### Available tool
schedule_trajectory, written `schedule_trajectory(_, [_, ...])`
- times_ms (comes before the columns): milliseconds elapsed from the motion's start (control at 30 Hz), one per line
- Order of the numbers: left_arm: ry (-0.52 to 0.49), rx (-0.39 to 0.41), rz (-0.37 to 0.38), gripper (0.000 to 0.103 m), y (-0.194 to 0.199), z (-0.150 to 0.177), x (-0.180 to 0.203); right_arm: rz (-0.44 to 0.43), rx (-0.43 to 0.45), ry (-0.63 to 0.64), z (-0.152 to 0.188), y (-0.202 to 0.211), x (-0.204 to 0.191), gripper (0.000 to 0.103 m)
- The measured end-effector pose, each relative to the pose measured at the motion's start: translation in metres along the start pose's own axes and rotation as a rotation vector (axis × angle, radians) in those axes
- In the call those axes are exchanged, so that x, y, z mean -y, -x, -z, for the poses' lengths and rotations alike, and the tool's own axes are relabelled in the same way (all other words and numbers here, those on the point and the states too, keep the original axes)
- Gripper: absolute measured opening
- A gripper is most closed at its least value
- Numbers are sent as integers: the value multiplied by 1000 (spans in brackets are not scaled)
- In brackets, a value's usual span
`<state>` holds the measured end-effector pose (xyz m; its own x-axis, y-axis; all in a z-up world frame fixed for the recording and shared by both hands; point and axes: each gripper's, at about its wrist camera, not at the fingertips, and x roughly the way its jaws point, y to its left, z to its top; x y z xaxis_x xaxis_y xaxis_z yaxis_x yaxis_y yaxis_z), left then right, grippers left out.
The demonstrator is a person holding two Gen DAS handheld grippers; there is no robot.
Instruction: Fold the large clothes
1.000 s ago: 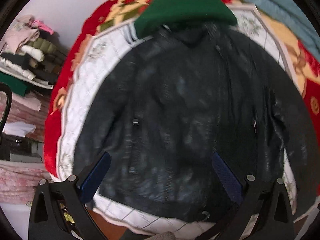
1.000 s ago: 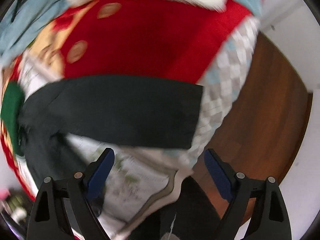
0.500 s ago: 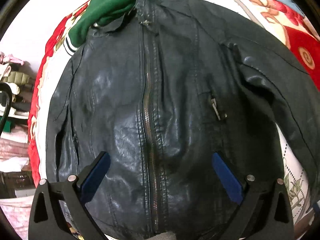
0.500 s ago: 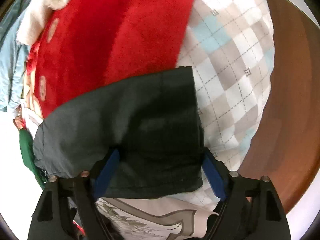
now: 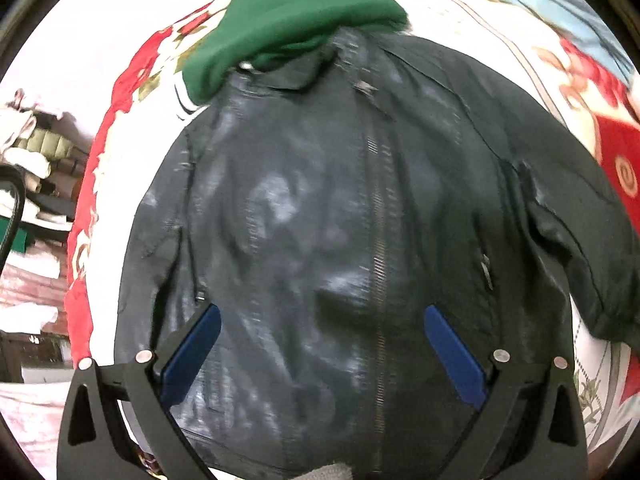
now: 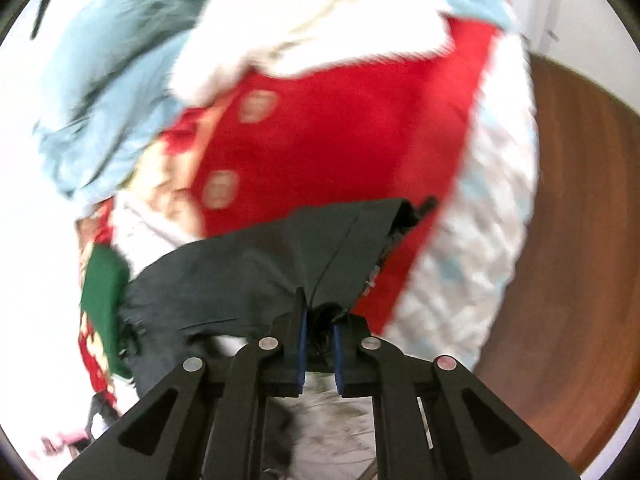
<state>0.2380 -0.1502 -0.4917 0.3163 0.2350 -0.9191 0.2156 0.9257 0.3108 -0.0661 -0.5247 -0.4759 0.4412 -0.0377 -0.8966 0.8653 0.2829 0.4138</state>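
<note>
Right gripper (image 6: 319, 322) has closed since 0.5 s ago, pinching jacket sleeve (image 6: 332, 248)
Left gripper (image 5: 320, 344) spread wide above black jacket (image 5: 320, 220), grasping nothing

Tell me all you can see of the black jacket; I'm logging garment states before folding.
The black jacket looks like shiny leather, lying front-up and zipped on the patterned bedspread, collar toward a green garment that overlaps it. One sleeve stretches sideways, its end pinched in the right hand-held gripper. The open left hand-held gripper is over the hem.
</note>
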Motion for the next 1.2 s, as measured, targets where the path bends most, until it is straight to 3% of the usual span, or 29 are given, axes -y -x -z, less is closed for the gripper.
schedule_trajectory(133, [76, 4, -3, 103, 2, -12, -38, -101, 31, 167, 1, 19, -96, 9])
schedule_trajectory(333, [220, 0, -33, 103, -9, -22, -109, -213, -50, 467, 51, -18, -257, 9])
schedule_trajectory(467, [311, -16, -95, 103, -33, -16, -162, -241, -173, 663, 118, -70, -345, 9])
schedule_trajectory(600, [395, -77, -137, 103, -73, 1, -212, -251, -340, 911, 226, -140, -422, 9])
schedule_trajectory(667, [433, -108, -170, 103, -95, 14, -234, -254, -421, 1008, 272, -170, -441, 9])
schedule_trajectory(700, [457, -125, -185, 103, -106, 22, -245, -252, -471, 1095, 311, -188, -453, 9])
schedule_trajectory(733, [473, -138, -193, 103, -112, 27, -253, -256, -497, 1149, 322, -204, -456, 9])
schedule_trajectory(800, [511, -171, -196, 103, -128, 41, -268, -212, -539, 1287, 376, -230, -464, 9])
schedule_trajectory(900, [533, -194, -188, 103, -139, 53, -279, -157, -615, 1352, 402, -264, -468, 9])
schedule_trajectory(967, [535, -202, -175, 103, -138, 55, -282, -162, -661, 1324, 397, -273, -467, 12])
schedule_trajectory(1033, [534, -200, -159, 103, -131, 54, -284, -259, -702, 1207, 374, -260, -459, 13])
schedule_trajectory(1200, [515, -152, -99, 103, -95, 39, -265, -369, -695, 1035, 306, -214, -417, 40])
